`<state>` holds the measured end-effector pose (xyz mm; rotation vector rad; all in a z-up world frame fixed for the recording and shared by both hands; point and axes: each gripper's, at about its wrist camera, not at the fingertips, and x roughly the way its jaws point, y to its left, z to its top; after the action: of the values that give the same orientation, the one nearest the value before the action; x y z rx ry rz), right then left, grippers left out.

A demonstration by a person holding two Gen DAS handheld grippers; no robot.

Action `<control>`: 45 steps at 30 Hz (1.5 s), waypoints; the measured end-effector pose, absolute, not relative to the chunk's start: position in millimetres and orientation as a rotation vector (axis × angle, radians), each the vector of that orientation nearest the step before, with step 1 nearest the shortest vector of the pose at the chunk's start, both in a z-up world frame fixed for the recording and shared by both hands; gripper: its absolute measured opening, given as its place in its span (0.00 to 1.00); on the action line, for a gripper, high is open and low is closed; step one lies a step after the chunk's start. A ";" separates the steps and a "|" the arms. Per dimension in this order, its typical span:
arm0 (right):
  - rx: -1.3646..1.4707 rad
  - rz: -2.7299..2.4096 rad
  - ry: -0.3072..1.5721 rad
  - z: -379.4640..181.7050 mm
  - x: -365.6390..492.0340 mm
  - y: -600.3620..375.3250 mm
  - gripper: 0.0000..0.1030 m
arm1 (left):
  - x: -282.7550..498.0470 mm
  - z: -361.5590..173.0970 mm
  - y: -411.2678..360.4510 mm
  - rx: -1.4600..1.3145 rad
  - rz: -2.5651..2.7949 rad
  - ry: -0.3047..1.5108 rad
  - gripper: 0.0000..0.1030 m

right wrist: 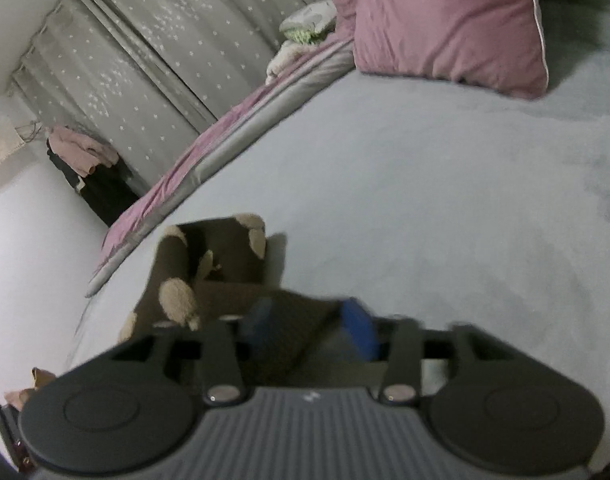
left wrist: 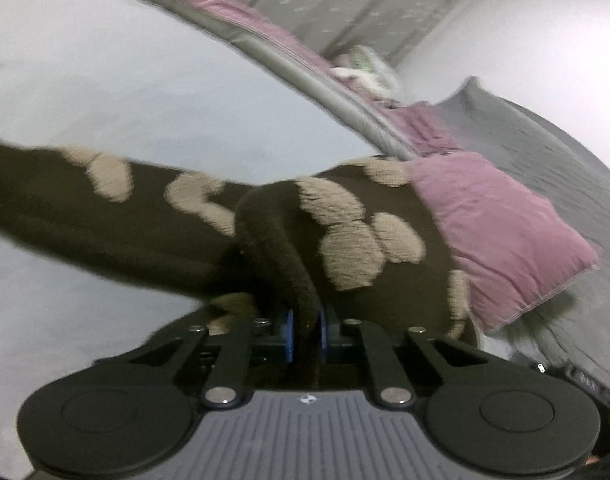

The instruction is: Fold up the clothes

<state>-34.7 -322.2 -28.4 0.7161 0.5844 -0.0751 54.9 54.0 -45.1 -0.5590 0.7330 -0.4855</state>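
L tool (left wrist: 305, 330): blue pads pressed together on a thick fold of the sweater (left wrist: 345, 240), dk brown knit w/ beige blotches. Fabric rises from the pinch, spreads L and R across the view; one part stretches far left, lifted above the bed (left wrist: 105, 80). Sweater's R edge overlaps the pink pillow (left wrist: 505, 232) in this view; touching or just in front, can't tell.

R tool (right wrist: 309, 328): blue pads spread apart, brown cloth lying between them. Pads blurred; whether either pad touches the cloth, can't tell. Not clamped. Rest of sweater bunched ahead-left of the tool on the pale grey bed cover, beige spots showing.

Bkgd, R view: pink pillow at top R on the bed, well apart from the sweater. Grey star-print curtain (right wrist: 153, 48) behind bed edge. Pink/grey bedding folded along the far edge. Clothes heap (right wrist: 85, 148) by the wall, L.
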 end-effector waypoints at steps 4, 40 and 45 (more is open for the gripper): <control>0.683 -0.025 0.563 -17.2 -35.8 -313.2 0.57 | 37.9 -30.0 41.7 -0.533 -0.622 0.687 0.09; 0.256 0.269 0.564 31.5 -22.4 -171.1 0.58 | -61.4 -51.7 -45.4 -0.228 -1.146 0.839 0.09; 0.152 0.194 0.589 21.0 -17.6 -161.0 0.22 | -57.1 -49.9 -35.0 -0.192 -1.087 0.874 0.15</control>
<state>-17.6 -161.0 21.0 0.1519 0.5893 0.1942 -57.0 -35.0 -49.9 -0.1917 0.8735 -1.0865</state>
